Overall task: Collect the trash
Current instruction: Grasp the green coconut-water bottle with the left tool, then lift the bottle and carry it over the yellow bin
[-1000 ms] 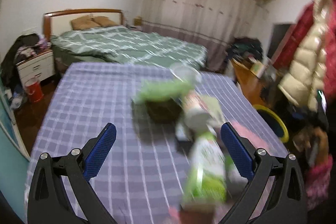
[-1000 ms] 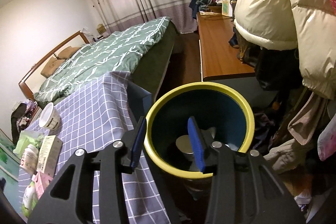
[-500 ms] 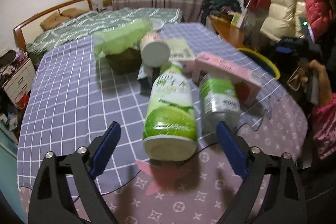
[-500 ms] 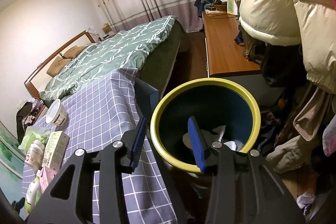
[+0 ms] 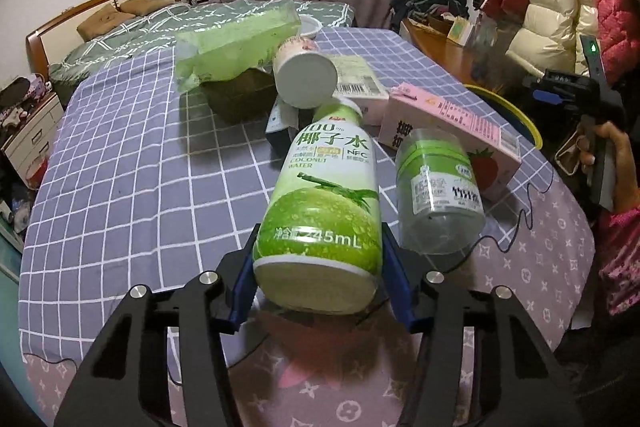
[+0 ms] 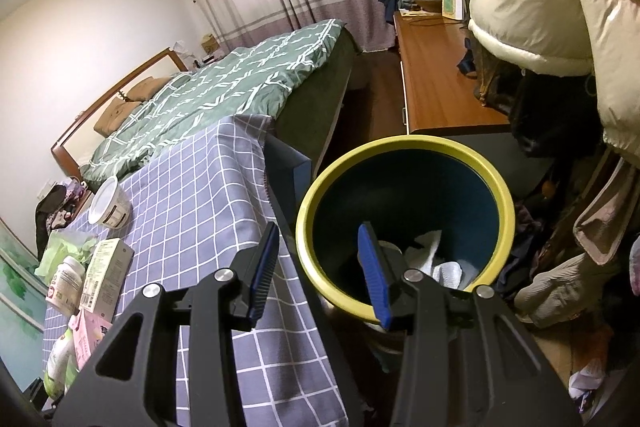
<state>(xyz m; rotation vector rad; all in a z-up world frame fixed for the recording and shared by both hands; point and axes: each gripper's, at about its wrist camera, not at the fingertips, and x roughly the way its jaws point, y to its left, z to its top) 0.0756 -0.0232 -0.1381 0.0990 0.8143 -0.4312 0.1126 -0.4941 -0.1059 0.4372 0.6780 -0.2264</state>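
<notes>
Trash item: green-and-white plastic coconut-water bottle, lying on its side on the table, base toward the camera, clamped low down between the blue pads.
Left gripper: jaws just closed in from wide, now pressing both flanks of the bottle near its base.
Just right of the bottle: clear plastic jar with a green label, also on its side, close beside the bottle; contact hard to tell.
Behind those: pink strawberry-print carton, white round-lidded tub, flat barcode-printed paper box, pale green plastic bag over a dark box.
Surface: purple-grey checked tablecloth.
Right gripper: blue pads apart, nothing between them, hanging over the near rim of the bin.
Bin: round yellow-rimmed, dark blue waste bin beside the table edge, white crumpled paper inside.
Background: bed with green patterned quilt.
</notes>
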